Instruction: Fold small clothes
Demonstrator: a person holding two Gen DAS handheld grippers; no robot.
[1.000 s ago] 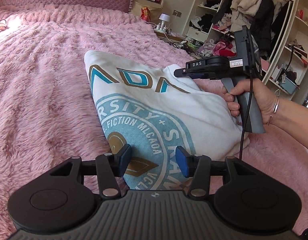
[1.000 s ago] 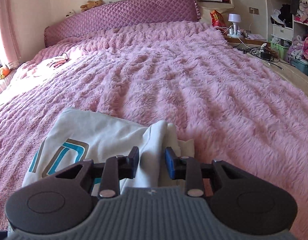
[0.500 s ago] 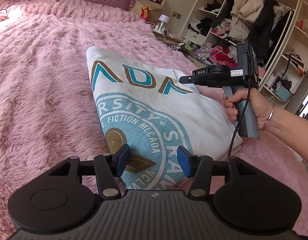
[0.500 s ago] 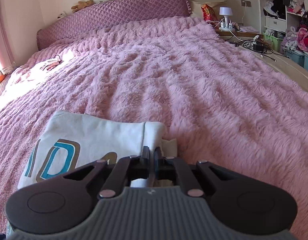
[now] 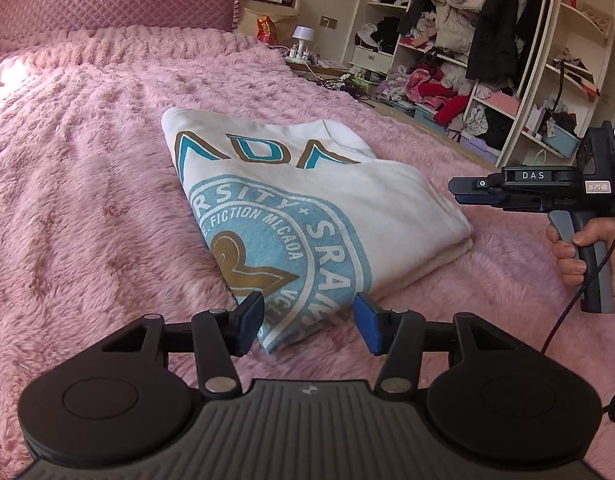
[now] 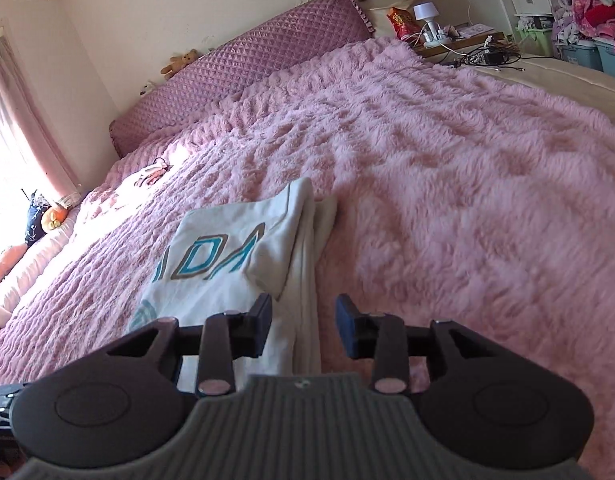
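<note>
A white sweatshirt (image 5: 307,208) with a teal and gold round print lies folded flat on the pink fluffy bedspread (image 5: 87,200). My left gripper (image 5: 309,322) is open and empty, hovering just above the sweatshirt's near corner. My right gripper (image 5: 455,192) shows from the side at the right, held clear of the garment. In the right wrist view the right gripper (image 6: 303,328) is open and empty above the sweatshirt's (image 6: 235,256) folded right edge, where a small flap is turned over.
A quilted purple headboard (image 6: 243,64) runs along the far wall. A nightstand with a lamp (image 6: 425,20) and cables stands by the bed. Open shelves full of clothes (image 5: 467,60) stand to the right. Small items (image 6: 151,172) lie near the pillows.
My right gripper closed on the sweatshirt's folded edge, then opened, let go and drew back to the right. The sweatshirt now lies flatter. My left gripper stayed open and backed off slightly.
</note>
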